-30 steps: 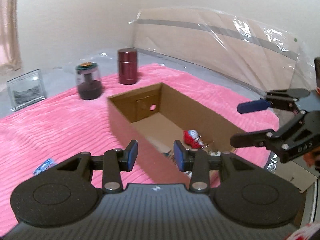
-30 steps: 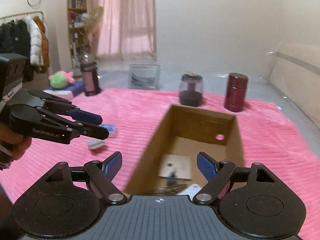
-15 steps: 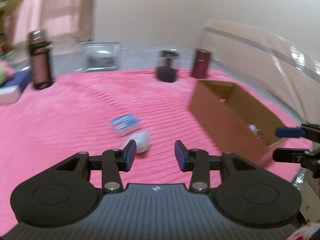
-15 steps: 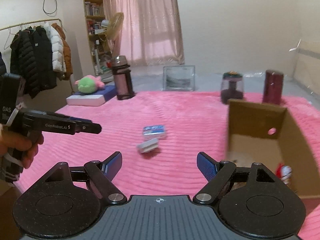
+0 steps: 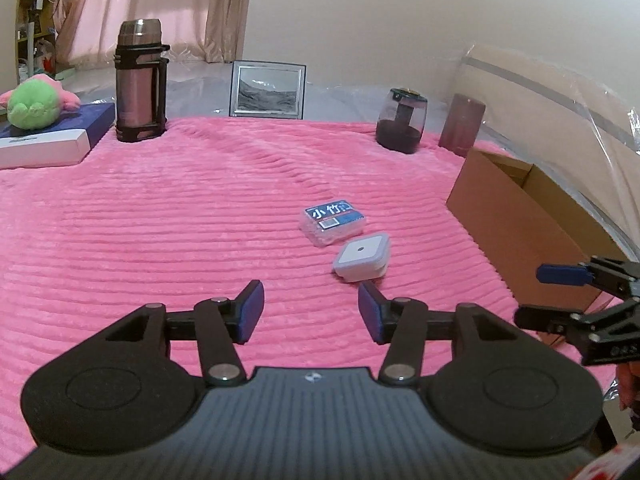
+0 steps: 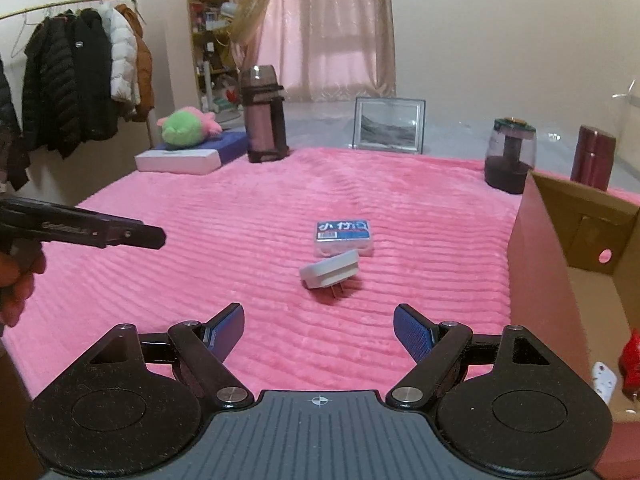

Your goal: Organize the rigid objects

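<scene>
The left gripper (image 5: 311,312) hovers over the pink blanket (image 5: 160,220), its jaws opening with nothing between them. Just ahead lies a white plug adapter (image 5: 362,257), touching or nearly touching a clear packet with a blue label (image 5: 333,222). The right gripper (image 6: 319,329) is open and empty. The cardboard box (image 6: 560,264) sits to the right, holding a red item (image 6: 632,356), too cropped to identify.
</scene>
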